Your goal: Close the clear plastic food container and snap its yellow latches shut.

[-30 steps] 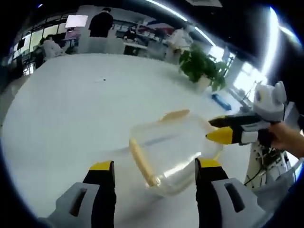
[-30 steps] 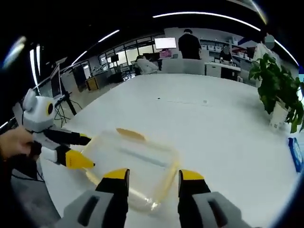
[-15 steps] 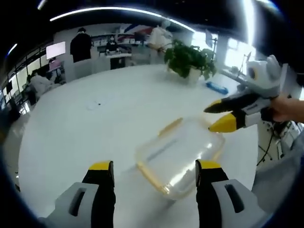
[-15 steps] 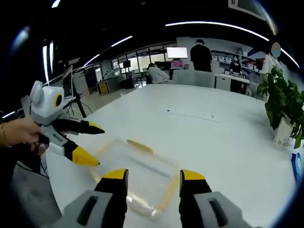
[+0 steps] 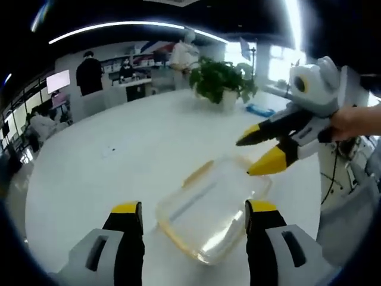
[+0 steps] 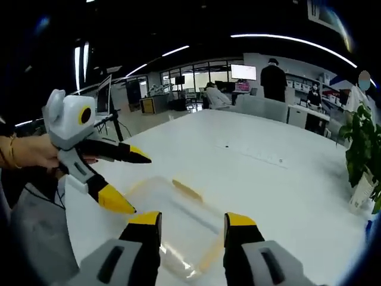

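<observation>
Left gripper view: the clear container sits near the table edge, lid on. Both tools, left tool and right tool, have lifted back, jaws apart and holding nothing. Yellow latches look folded down, so closing seems finished.

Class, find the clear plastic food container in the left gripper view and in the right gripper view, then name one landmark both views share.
Left gripper view: the clear plastic food container lies low and centre on the white table.
Right gripper view: the container lies low and centre, partly behind that gripper's fingers.
Shared landmark: the potted plant, at the right edge in the right gripper view.
</observation>
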### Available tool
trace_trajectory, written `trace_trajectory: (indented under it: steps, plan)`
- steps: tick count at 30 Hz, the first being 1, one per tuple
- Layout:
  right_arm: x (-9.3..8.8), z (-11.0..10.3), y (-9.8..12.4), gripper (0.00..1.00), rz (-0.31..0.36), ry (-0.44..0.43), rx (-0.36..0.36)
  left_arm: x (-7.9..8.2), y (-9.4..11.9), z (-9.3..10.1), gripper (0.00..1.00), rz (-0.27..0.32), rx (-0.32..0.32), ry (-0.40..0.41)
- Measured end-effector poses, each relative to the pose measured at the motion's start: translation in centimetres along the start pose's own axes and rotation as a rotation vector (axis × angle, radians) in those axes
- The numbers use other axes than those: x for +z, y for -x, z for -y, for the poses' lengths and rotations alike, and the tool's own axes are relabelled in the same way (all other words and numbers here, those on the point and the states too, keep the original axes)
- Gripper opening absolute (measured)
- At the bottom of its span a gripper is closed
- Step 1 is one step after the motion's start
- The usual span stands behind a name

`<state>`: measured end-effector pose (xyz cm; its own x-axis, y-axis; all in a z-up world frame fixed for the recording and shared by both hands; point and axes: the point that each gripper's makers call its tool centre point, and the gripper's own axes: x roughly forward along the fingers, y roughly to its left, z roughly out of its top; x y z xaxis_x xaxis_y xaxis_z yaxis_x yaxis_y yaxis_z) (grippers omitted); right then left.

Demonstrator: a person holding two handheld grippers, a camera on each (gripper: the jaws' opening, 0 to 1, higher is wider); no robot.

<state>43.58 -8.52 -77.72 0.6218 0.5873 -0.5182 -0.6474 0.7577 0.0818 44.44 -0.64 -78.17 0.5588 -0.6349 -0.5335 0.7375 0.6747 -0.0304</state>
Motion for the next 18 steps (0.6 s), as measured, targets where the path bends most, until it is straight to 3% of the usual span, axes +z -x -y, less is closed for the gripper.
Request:
trace_trajectory:
  steps: [4,9,12,18]
  plan:
    - [0.3,-0.3,-0.7,0.39,0.0,0.013,0.027,-0.1,-0.5,0.1,0.67,-0.014,-0.002,-0.034]
    - [0.1,-1.0,-1.6,0.37,-0.023,0.039,0.067,-0.1,-0.8,-0.5,0.62,-0.012,0.014,0.013]
    - [-0.1,-1.3,-2.0,0.37,-0.033,0.045,0.088,0.2,-1.0,-0.7,0.63,-0.002,0.017,0.0]
    - [-0.1,-1.9,-2.8,0.35,-0.047,0.055,0.119,-0.5,-1.5,0.1,0.64,-0.041,-0.013,-0.062]
